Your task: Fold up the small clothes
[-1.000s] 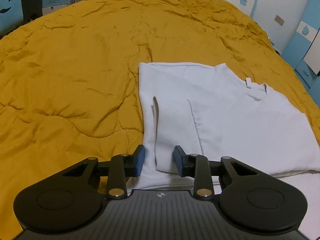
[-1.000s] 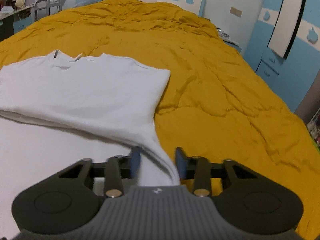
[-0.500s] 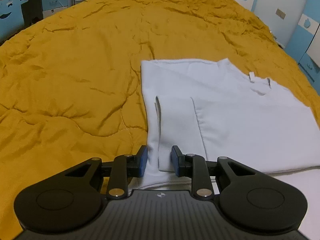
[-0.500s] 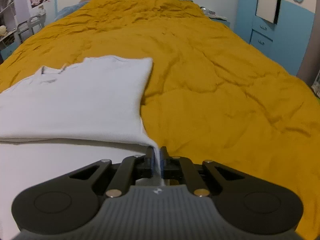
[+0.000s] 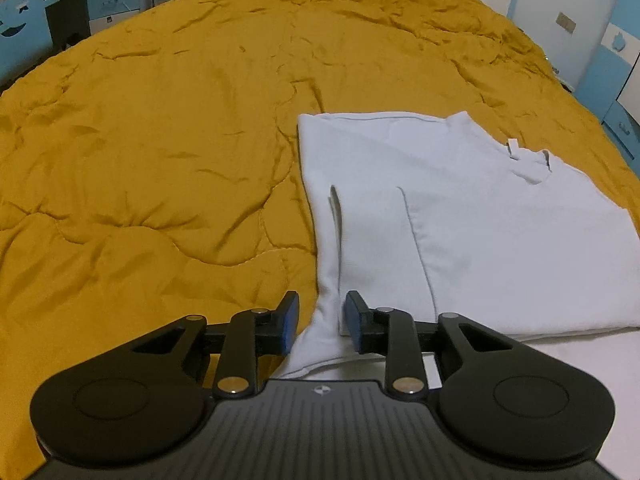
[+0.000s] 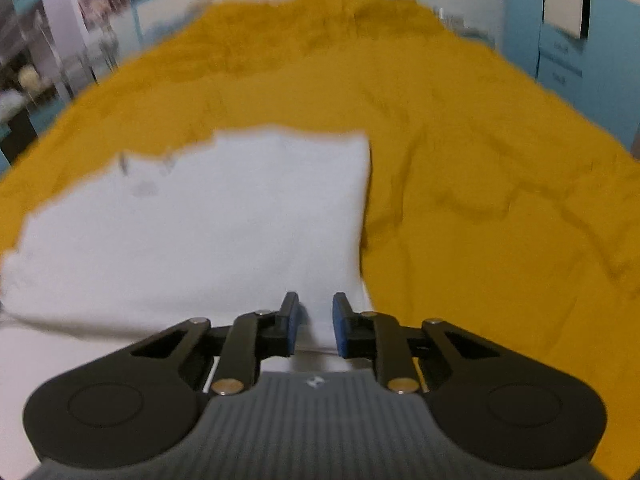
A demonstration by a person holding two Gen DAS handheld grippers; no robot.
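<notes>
White shirt [image 5: 472, 216] (small neck tag [image 5: 512, 146], unreadable) lies on mustard quilt [image 5: 160, 140].

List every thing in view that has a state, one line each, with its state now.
White shirt: lying flat on the bed, top part folded over, sleeve tucked in, near edge bunched up between the left gripper's fingers.
Yellow quilt: spread over the bed, wrinkled.
Left gripper: opening, shirt's edge in the gap.
Right gripper: opening, shirt's edge in the gap; view blurred.
</notes>
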